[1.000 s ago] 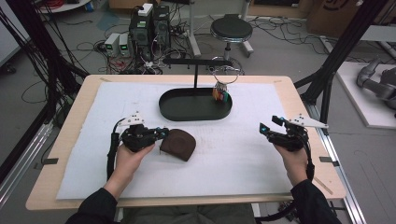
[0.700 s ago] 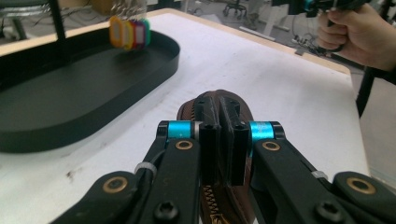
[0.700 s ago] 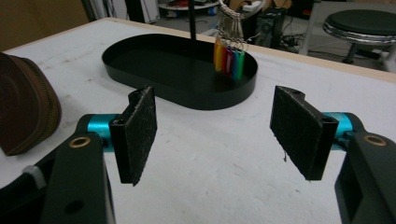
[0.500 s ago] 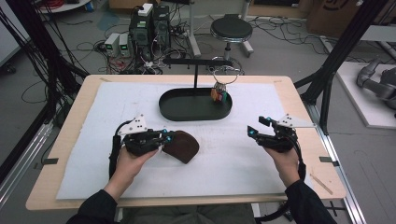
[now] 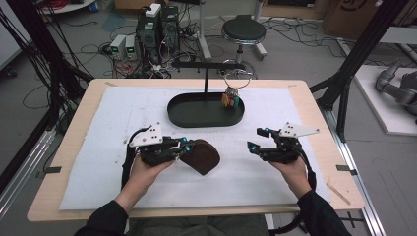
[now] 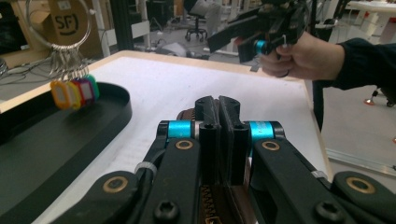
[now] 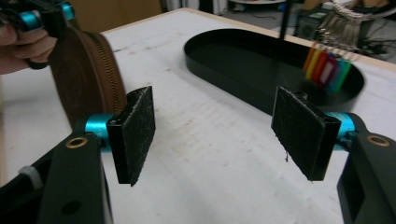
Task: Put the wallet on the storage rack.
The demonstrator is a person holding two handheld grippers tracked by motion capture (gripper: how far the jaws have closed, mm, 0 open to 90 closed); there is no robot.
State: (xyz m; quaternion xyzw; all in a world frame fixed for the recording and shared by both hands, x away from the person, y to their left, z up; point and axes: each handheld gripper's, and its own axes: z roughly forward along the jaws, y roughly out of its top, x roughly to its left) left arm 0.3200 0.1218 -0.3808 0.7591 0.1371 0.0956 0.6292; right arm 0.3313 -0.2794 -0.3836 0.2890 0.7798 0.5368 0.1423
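The left claw (image 5: 183,145) is clamped on the zipped edge of the brown pouch (image 5: 200,156), tilting it up off the tabletop (image 5: 98,147) — likely steadying it. The right claw (image 5: 258,140) waits spread apart nearby; beyond, key tags (image 5: 231,100) hang over the black tray (image 5: 196,118).

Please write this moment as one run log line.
left gripper: shut on brown zip pouch | right gripper: open, empty | key ring: over black tray
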